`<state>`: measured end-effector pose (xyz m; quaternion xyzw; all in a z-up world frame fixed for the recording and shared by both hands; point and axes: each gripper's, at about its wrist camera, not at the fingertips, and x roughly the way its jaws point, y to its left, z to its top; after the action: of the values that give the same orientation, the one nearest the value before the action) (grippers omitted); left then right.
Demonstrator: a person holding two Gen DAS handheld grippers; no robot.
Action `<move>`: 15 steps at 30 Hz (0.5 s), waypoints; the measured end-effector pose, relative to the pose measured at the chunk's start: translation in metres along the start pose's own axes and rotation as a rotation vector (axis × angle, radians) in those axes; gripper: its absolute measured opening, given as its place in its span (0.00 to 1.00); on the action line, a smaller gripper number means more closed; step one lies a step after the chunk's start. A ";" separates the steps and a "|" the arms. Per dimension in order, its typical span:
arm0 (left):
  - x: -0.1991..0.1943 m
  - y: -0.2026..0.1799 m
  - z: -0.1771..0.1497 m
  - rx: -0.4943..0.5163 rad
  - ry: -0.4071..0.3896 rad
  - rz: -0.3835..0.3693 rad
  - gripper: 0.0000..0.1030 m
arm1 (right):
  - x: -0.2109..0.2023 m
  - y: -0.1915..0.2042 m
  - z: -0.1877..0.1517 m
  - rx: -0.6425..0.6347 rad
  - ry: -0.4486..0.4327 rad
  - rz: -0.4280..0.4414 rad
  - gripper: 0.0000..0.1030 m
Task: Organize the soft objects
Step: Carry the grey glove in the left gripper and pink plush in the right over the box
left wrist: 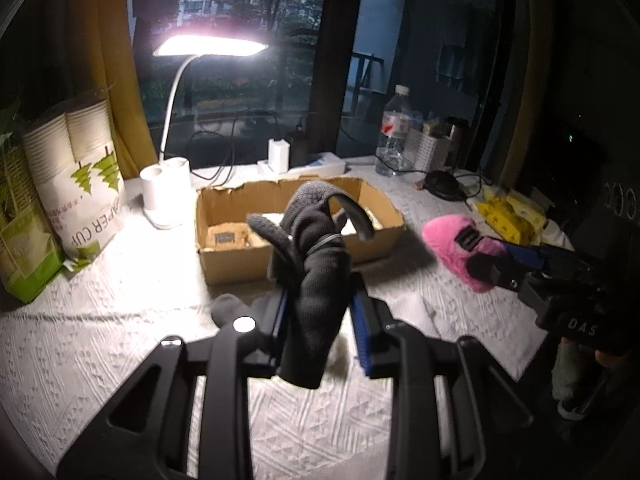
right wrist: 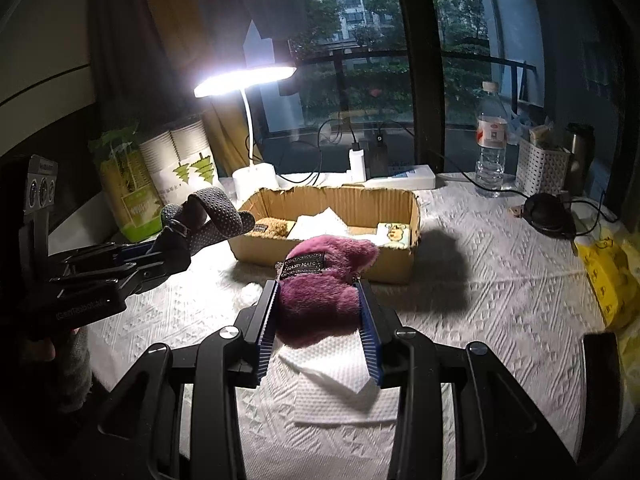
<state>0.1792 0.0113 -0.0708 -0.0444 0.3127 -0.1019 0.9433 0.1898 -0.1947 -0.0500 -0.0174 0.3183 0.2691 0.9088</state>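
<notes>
**Two soft things lifted, both heading for the box**

Two grippers are each carrying one soft item, and we are judging this as the transport step: both things are off the table and neither is in the box yet.

We are working over a table [right wrist: 500, 280] draped in a white embossed cloth, lit by a desk lamp [left wrist: 208, 46] at the back. Near the middle, a cardboard box [right wrist: 332, 200] is sitting open, and we are seeing a brown fuzzy piece, white tissue and a small patterned item already lying inside. A stack of paper cups [left wrist: 84, 168] is standing to the left of it, a water bottle [right wrist: 491, 140] well off to the right.

Our left gripper [left wrist: 316, 280] is clenching a dark glove [left wrist: 312, 264] around its palm, jaws pressed into the fabric; the fingers of the glove are flopping up and forward, in line with the box's near wall. Our right gripper [right wrist: 318, 300] is squeezing a pink plush [right wrist: 320, 284], jaws closed on its sides, with its label facing up; it is hanging just short of the box's front wall, above a sheet of white tissue [right wrist: 340, 376] lying on the cloth.

Next, we are thinking each load needs carrying forward over the near wall, lowering into bare space between the things already there, then releasing. Both are limp, so we are expecting them to droop and catch the torn rim unless they are held high enough in crossing.
</notes>
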 end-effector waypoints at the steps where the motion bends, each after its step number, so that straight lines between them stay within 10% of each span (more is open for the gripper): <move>1: 0.001 0.000 0.002 0.000 -0.002 0.001 0.28 | 0.001 -0.001 0.002 -0.001 -0.001 0.001 0.39; 15: 0.019 0.014 0.034 -0.010 -0.022 0.028 0.28 | 0.026 -0.017 0.031 -0.002 -0.004 0.010 0.39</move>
<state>0.2165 0.0214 -0.0563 -0.0458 0.3033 -0.0867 0.9478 0.2330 -0.1906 -0.0435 -0.0163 0.3165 0.2738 0.9081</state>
